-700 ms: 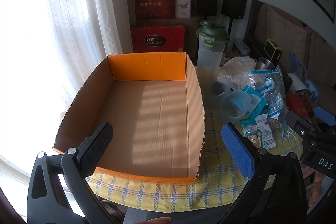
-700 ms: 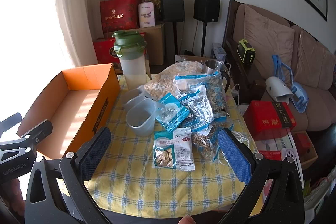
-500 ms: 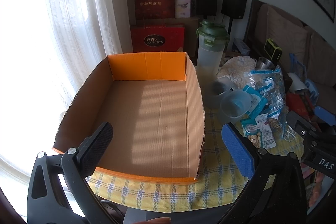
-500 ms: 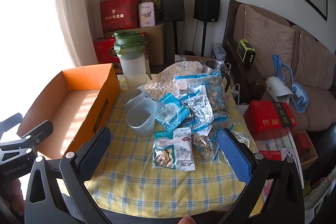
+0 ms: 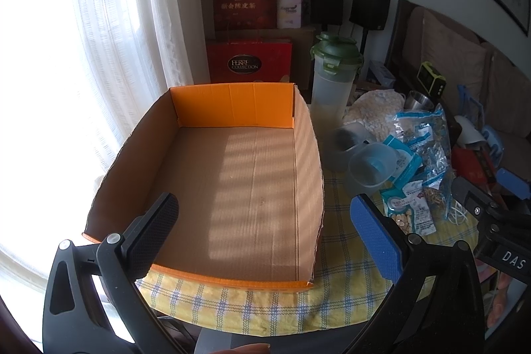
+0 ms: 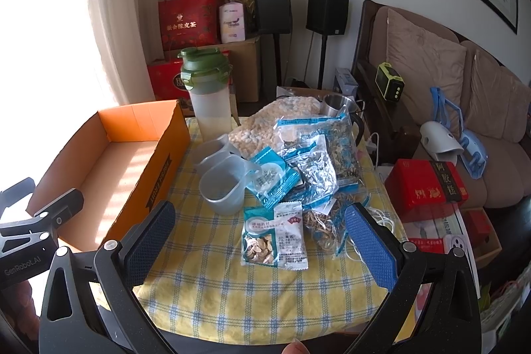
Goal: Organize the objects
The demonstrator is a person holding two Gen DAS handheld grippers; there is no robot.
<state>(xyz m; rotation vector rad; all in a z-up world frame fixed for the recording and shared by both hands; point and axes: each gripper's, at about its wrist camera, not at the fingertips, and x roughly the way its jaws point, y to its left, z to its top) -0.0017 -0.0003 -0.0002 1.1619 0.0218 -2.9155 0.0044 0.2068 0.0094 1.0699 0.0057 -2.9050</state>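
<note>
Both tools, left tool (image 5: 265,228) and right tool (image 6: 260,236), hang with jaws wide, holding nothing. Sorting not yet begun, by my reading. Nearest packet (image 6: 275,236) lies mid-tabletop; empty cardboard box (image 5: 232,175) occupies the left edge. Next: right tool descends on the packet.

Both wrist views look steeply down, sharing the box (image 5: 232,181).

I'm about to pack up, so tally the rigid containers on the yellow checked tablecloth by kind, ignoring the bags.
Open orange cardboard box: 1
Translucent shaker bottle with green lid: 1
Translucent plastic measuring jugs: 2
Shiny steel cup: 1
Total: 5
</note>
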